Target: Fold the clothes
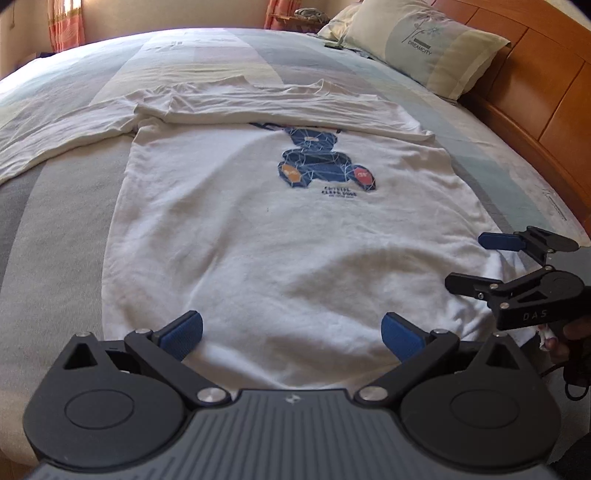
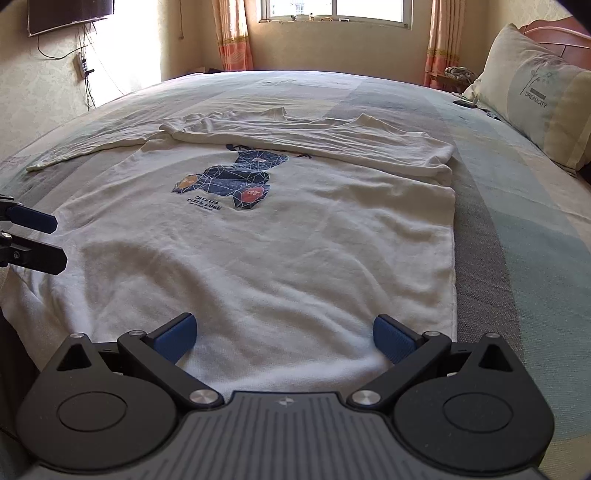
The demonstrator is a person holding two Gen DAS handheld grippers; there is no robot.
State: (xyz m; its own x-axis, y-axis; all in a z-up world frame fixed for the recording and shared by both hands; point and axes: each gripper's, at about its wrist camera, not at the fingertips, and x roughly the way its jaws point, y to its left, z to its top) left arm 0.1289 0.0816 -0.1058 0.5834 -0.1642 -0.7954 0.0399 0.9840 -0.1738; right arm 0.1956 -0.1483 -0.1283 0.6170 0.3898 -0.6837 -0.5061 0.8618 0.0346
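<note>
A white long-sleeved shirt (image 1: 258, 229) with a blue bear print (image 1: 321, 160) lies flat on the bed, hem toward me. Its top part and one sleeve are folded across the chest, and the other sleeve (image 1: 55, 144) trails off to the left. My left gripper (image 1: 291, 336) is open just above the hem, nothing between its blue pads. My right gripper (image 2: 282, 338) is open too, over the hem near the shirt's (image 2: 277, 240) right edge. In the left wrist view the right gripper (image 1: 476, 258) shows at the right side, held by a hand (image 1: 565, 339).
The bed (image 1: 55, 258) has a striped grey, blue and cream cover. A pillow (image 1: 424, 44) leans on the wooden headboard (image 1: 535, 92) at the right. A window (image 2: 332, 11) with orange curtains and a wall-mounted screen (image 2: 66, 14) stand beyond the bed.
</note>
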